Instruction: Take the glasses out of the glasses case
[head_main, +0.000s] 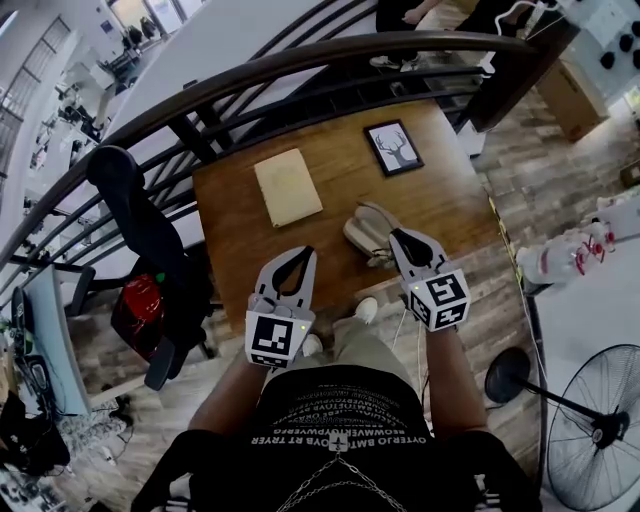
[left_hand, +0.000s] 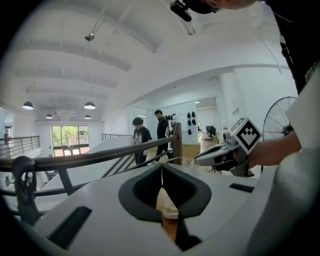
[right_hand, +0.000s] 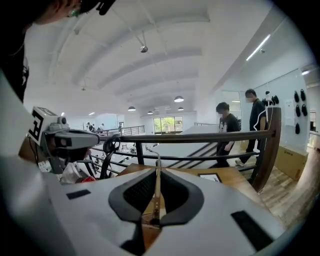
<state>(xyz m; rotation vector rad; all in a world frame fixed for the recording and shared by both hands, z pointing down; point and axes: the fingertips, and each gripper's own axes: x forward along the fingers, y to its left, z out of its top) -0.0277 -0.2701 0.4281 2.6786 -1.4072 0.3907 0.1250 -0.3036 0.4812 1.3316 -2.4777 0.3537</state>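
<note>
So the right gripper (right_hand: 158, 169) has its fingers pinched nearly together on one thin arm of the glasses (right_hand: 158, 196), which pokes up past the fingertips. The open case (head_main: 366, 236) sits just below them. The left gripper (left_hand: 161, 171) is closed, empty as far as I can see. With a pinch that skinny, the glasses could swing, twist out and drop.

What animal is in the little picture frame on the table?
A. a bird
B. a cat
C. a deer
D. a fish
C: the framed picture lying on the wooden table shows a dark deer's head with branching antlers on a white background.
</note>
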